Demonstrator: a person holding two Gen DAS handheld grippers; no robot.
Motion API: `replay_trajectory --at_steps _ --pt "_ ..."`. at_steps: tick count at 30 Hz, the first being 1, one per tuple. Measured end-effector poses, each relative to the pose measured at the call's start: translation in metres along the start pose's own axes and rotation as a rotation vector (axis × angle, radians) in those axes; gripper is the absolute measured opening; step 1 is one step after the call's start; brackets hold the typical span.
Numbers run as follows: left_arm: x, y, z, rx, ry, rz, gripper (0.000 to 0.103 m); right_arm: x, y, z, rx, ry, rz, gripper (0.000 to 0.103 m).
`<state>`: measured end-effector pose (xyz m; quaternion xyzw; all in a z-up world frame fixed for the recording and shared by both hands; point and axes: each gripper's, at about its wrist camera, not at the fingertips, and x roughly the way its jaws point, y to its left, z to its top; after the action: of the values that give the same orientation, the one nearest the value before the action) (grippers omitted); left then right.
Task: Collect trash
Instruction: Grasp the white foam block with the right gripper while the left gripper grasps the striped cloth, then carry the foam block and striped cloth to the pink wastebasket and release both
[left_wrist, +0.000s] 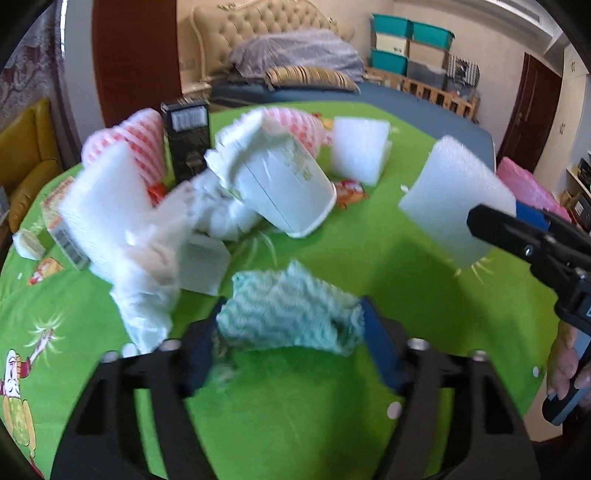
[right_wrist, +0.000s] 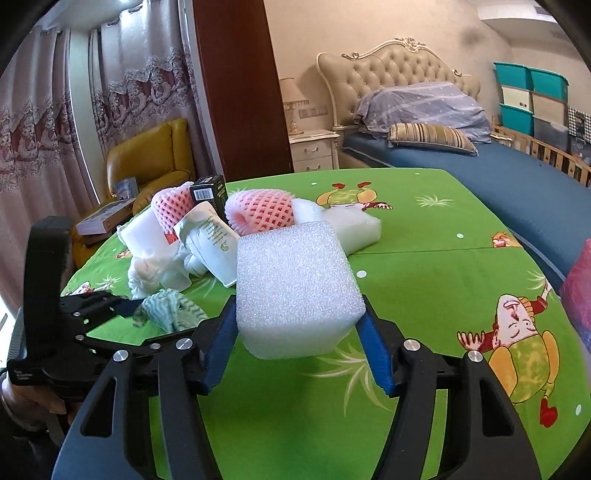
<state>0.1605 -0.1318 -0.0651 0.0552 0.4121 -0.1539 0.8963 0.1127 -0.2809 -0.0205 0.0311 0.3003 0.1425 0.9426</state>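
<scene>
My left gripper (left_wrist: 290, 325) has its jaws pinched on a crumpled green-and-white rag (left_wrist: 291, 310), low in the middle of the left wrist view. My right gripper (right_wrist: 301, 325) clamps a white foam block (right_wrist: 295, 280) between its blue pads, centre of the right wrist view, lifted clear of the green tablecloth (right_wrist: 424, 266). So I judge the step in hand is carrying two picked-up pieces away. The rest of the trash sits heaped at upper left: a tipped paper cup (left_wrist: 284, 188), pink foam nets (right_wrist: 260, 212), a black box (left_wrist: 186, 136), more foam. No bin shows, so next I must find one and release over it.
</scene>
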Motion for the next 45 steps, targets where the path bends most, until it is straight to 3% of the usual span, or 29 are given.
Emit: replay_trajectory --at_steps 1,3,6,17,21,31,45 --pt "0.0 0.0 0.0 0.001 -0.002 0.003 0.051 0.0 -0.001 -0.001 0.0 0.0 0.0 0.06" --pt "-0.003 0.004 -0.001 -0.004 -0.026 0.007 0.041 0.0 0.0 -0.002 0.001 0.002 0.001 0.06" --pt "-0.008 0.01 -0.004 -0.024 -0.044 -0.012 0.035 0.0 0.0 -0.005 0.002 0.006 0.002 0.06" --pt "-0.038 0.006 -0.006 -0.032 -0.164 -0.017 0.035 -0.009 -0.012 -0.008 0.023 -0.01 -0.01 0.06" --pt "-0.035 -0.005 0.003 -0.013 -0.171 -0.043 0.035 -0.019 -0.026 -0.009 0.038 -0.026 -0.038 0.06" --pt "-0.027 -0.066 0.027 0.116 -0.211 -0.148 0.035 -0.053 -0.073 -0.012 0.097 -0.072 -0.124 0.06" --pt "-0.005 -0.154 0.077 0.206 -0.202 -0.304 0.035 -0.111 -0.146 -0.018 0.148 -0.168 -0.28 0.06"
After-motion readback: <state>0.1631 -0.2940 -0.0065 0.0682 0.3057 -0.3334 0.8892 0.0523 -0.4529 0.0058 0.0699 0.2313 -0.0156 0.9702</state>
